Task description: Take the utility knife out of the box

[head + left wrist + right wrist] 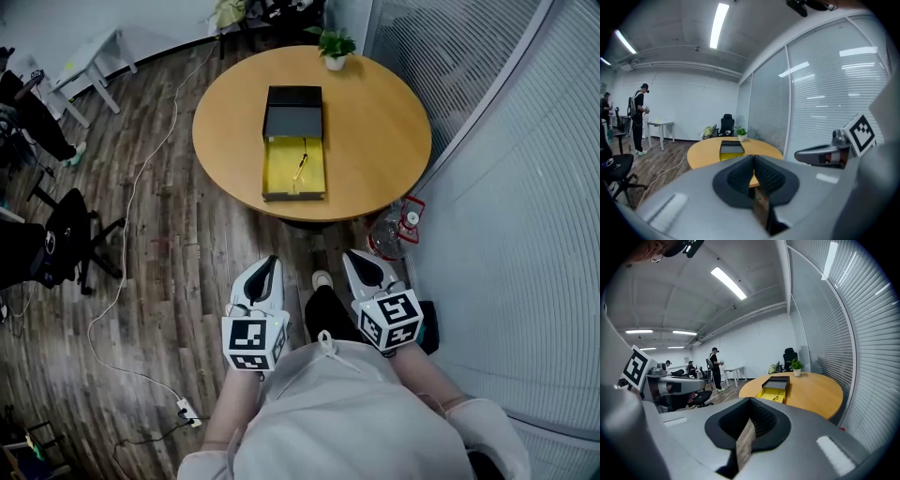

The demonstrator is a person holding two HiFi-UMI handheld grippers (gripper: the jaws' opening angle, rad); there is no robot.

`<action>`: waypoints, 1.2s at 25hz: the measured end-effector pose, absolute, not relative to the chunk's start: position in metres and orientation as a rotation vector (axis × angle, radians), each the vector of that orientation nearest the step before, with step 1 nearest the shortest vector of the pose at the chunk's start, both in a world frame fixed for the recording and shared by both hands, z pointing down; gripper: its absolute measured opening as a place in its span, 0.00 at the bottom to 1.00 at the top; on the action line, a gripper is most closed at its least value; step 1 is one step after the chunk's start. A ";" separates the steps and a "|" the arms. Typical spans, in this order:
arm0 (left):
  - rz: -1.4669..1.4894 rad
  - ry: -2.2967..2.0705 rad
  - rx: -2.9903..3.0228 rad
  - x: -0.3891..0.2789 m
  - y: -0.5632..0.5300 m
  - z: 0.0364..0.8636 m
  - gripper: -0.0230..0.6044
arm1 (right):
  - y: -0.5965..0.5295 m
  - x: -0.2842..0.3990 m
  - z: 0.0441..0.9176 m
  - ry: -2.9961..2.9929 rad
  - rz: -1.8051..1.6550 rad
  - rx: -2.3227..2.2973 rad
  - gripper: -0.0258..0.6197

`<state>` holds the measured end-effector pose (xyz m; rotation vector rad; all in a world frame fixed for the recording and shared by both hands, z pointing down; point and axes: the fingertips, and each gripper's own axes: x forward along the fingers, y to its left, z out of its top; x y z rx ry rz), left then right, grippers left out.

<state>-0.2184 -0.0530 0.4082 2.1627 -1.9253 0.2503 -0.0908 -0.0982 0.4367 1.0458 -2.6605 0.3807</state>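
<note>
left gripper (pixel 269 263) and right gripper (pixel 355 256), lower centre, jaws together, empty; utility knife (pixel 301 165) lies in open box (pixel 279 175), upper centre

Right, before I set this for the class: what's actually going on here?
A person holds a left gripper and a right gripper out in front, both shut and empty, short of the round table. On it lies an open box with a yellow lining. A slim dark tool, likely the utility knife, rests inside. Neither gripper touches the box. A potted plant stands at the table's far edge.
</note>
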 end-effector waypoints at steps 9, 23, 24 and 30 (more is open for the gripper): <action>0.311 -1.947 2.144 -0.238 -0.224 0.415 0.05 | -0.270 -0.134 0.438 -2.671 0.336 0.905 0.04; 0.607 -1.790 1.940 -0.262 -0.394 0.549 0.05 | -0.439 -0.155 0.514 -2.589 0.459 0.812 0.04; 0.631 -1.772 1.924 -0.264 -0.401 0.560 0.05 | -0.446 -0.157 0.519 -2.583 0.467 0.809 0.04; 0.743 -1.651 1.842 -0.266 -0.433 0.620 0.09 | -0.472 -0.154 0.553 -2.522 0.547 0.794 0.04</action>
